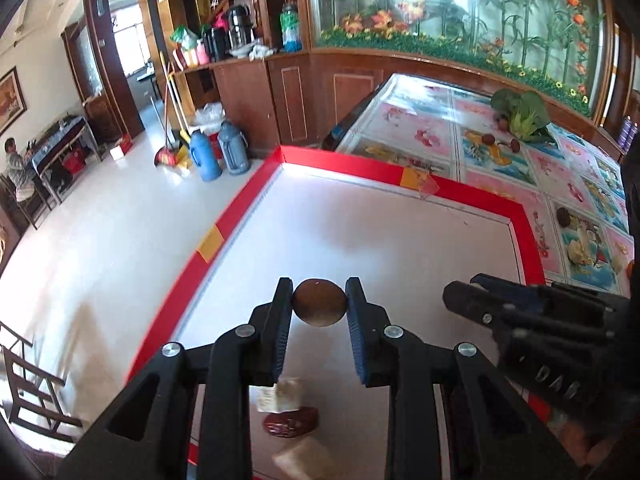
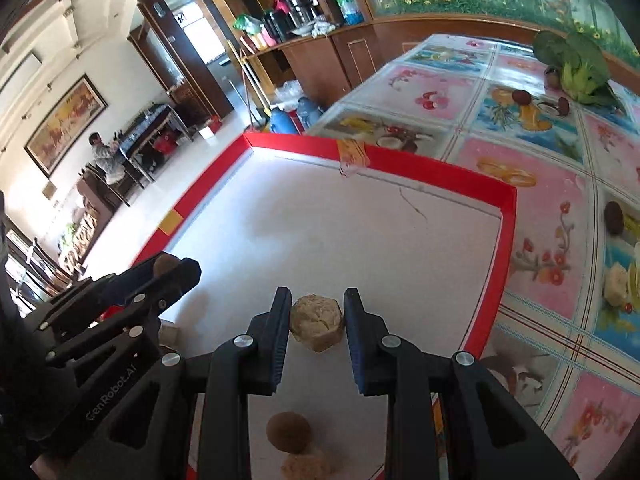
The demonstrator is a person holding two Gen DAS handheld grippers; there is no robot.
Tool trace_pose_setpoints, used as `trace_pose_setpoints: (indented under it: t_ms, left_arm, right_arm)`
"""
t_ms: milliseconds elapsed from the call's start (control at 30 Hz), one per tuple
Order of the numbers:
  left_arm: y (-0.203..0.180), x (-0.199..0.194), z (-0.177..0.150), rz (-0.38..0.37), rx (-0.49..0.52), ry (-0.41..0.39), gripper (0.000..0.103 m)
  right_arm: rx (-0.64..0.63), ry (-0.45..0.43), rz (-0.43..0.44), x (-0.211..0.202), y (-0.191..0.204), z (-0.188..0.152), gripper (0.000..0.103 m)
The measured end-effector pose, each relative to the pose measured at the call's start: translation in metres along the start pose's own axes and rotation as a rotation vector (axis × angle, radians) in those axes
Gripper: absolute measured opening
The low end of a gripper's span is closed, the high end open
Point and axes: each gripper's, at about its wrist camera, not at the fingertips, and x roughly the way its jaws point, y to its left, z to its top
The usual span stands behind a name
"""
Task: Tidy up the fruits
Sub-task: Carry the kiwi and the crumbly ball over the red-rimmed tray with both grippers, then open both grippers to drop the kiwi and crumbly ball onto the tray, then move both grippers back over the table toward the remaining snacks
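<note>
Left tongs [image 1: 319, 304] clamped on a round brown fruit [image 1: 320, 302]; right tongs [image 2: 317, 322] clamped on a pale, lumpy fruit [image 2: 317, 322]. Both held just above the white tray [image 2: 360, 232] with its red rim, on the flowered worktop [image 2: 552, 200]. Placing step, apparently: carried over, not yet set down. Next: lowering beside the pieces already lying in the tray, a red date [image 1: 291, 422] among them, then opening gently to stop any rolling.

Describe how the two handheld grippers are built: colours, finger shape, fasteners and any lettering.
Both the left gripper and the right gripper are black plastic linkages with triangular cut-outs and round silver screws. Their flat fingers carry ribbed blue pads. White "GenRobot.AI" lettering marks the left gripper's side. No cables or sleeves show.
</note>
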Motion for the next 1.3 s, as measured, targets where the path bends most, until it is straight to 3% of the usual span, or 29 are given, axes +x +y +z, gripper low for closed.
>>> trace_pose_setpoints:
  t_ms: [233,400,500,533,567,633,867,1300]
  left_arm:
    - [-0.012,0.011,-0.002,0.029,-0.009,0.071,0.029]
    - [-0.010,0.010,-0.008,0.062,-0.045,0.125,0.031]
    - [-0.008,-0.001,-0.007,0.089,-0.061,0.111,0.053]
    - [-0.008,-0.006,-0.006,0.098,-0.070,0.102,0.065]
    - [-0.008,-0.009,-0.006,0.098,-0.074,0.094,0.077]
    - [-0.013,-0.022,-0.004,0.100,-0.066,0.065,0.083]
    - [-0.042,-0.036,-0.006,0.065,-0.001,0.051,0.087]
    - [-0.083,-0.031,-0.016,0.015,0.087,0.090,0.088]
  right_arm:
    - [-0.010,0.022,0.007,-0.002,0.002,-0.001,0.027]
    - [0.017,0.040,0.065,-0.009,-0.002,0.002,0.028]
    - [0.028,-0.018,0.091,-0.027,-0.009,0.006,0.030]
    - [0.032,-0.039,0.106,-0.033,-0.011,0.007,0.035]
    - [0.038,-0.075,0.125,-0.044,-0.015,0.008,0.046]
    - [0.039,-0.142,0.129,-0.062,-0.021,0.007,0.053]
    - [0.059,-0.256,0.089,-0.102,-0.056,0.002,0.056]
    - [0.190,-0.216,0.042,-0.115,-0.112,-0.001,0.056]
